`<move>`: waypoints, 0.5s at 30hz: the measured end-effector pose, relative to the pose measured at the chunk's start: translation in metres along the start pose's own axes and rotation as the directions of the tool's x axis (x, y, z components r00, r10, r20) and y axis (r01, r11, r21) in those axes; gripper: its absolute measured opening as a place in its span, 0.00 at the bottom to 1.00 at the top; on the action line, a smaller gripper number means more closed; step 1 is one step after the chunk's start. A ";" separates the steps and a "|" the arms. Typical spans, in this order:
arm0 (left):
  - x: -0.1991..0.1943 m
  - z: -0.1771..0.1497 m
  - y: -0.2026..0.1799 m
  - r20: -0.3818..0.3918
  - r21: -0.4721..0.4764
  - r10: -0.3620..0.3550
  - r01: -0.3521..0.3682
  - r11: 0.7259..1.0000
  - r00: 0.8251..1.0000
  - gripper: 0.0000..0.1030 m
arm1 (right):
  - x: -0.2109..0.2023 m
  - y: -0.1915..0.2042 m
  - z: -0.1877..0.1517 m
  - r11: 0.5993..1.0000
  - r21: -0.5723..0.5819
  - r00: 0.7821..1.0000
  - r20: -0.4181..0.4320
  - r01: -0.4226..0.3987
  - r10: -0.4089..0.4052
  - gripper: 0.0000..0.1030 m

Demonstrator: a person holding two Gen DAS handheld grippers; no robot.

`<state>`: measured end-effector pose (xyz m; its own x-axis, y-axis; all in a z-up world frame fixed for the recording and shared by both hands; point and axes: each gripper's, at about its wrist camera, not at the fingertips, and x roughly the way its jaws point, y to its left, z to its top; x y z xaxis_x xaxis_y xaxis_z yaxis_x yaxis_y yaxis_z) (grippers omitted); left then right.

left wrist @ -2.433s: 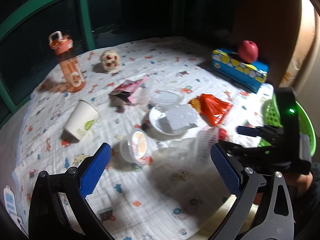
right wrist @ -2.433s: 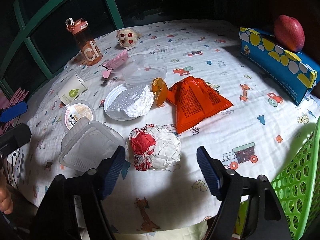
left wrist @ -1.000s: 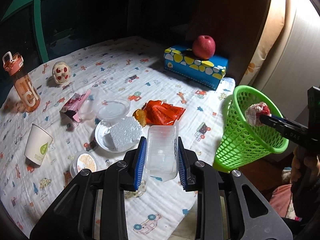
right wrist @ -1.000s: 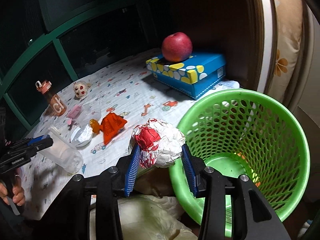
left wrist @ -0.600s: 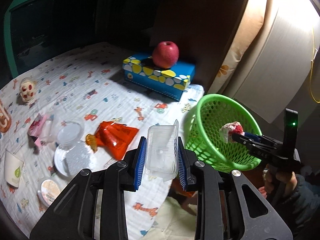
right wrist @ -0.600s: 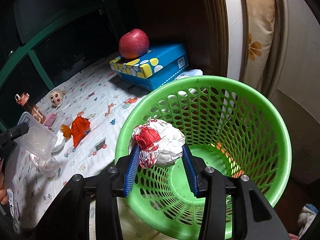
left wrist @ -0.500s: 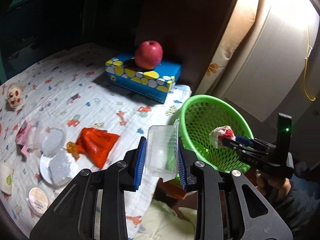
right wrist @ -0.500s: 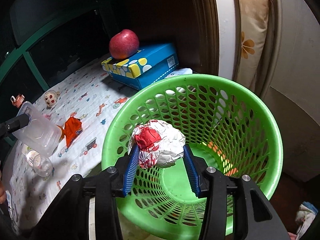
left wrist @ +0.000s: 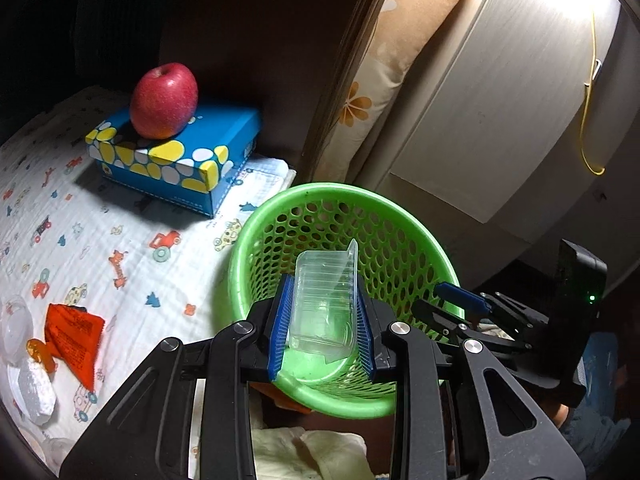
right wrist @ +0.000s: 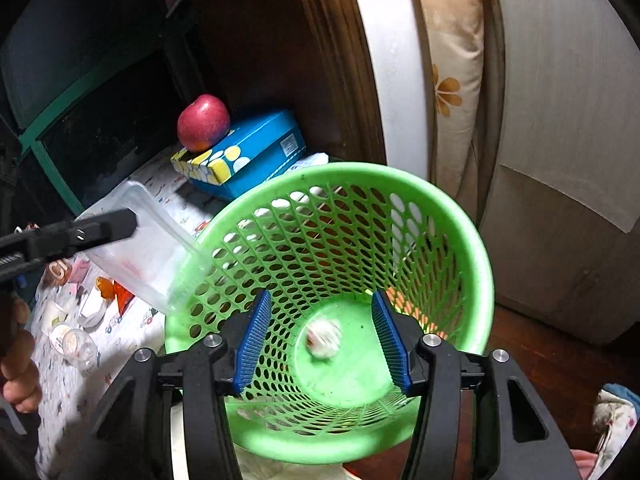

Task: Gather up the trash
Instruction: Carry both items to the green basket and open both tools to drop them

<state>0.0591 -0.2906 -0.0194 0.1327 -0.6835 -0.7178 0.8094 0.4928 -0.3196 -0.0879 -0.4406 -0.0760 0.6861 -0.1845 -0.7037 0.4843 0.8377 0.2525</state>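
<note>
The right gripper [right wrist: 322, 340] is opening, empty, its crumpled wrapper [right wrist: 324, 337] dropping into the green basket [right wrist: 472, 248]. The left gripper [left wrist: 322, 322] pinches the clear plastic container [left wrist: 324, 304]; best carry it past the rim before letting go.

There was one green perforated plastic basket [left wrist: 280, 216], one clear plastic clamshell container [left wrist: 324, 300], one crumpled white-and-red paper ball [right wrist: 324, 336], one red apple [left wrist: 164, 100], one blue box with yellow and white spots [left wrist: 172, 160], and one orange foil snack packet [left wrist: 72, 336]. Two black grippers with blue pads were in view: the left gripper [left wrist: 322, 328] and the right gripper [right wrist: 322, 340].
</note>
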 end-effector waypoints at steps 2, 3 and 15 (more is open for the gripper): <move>0.011 0.000 -0.003 -0.021 -0.005 -0.007 0.007 1.000 1.000 0.28 | -0.004 -0.004 -0.001 1.000 0.011 1.000 0.011 0.002 -0.003 0.54; 0.017 -0.001 -0.004 -0.032 -0.008 -0.006 0.006 1.000 0.999 0.28 | -0.007 -0.006 -0.002 1.000 0.019 1.000 0.015 0.000 -0.001 0.55; 0.024 -0.010 -0.002 -0.036 -0.027 0.000 -0.001 1.000 0.999 0.56 | -0.014 -0.006 -0.003 1.000 0.023 1.000 0.018 -0.015 0.015 0.55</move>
<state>0.0550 -0.3026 -0.0419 0.1117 -0.6634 -0.7398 0.7932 0.5080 -0.3358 -0.1020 -0.4420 -0.0699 0.7026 -0.1813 -0.6881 0.4862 0.8284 0.2782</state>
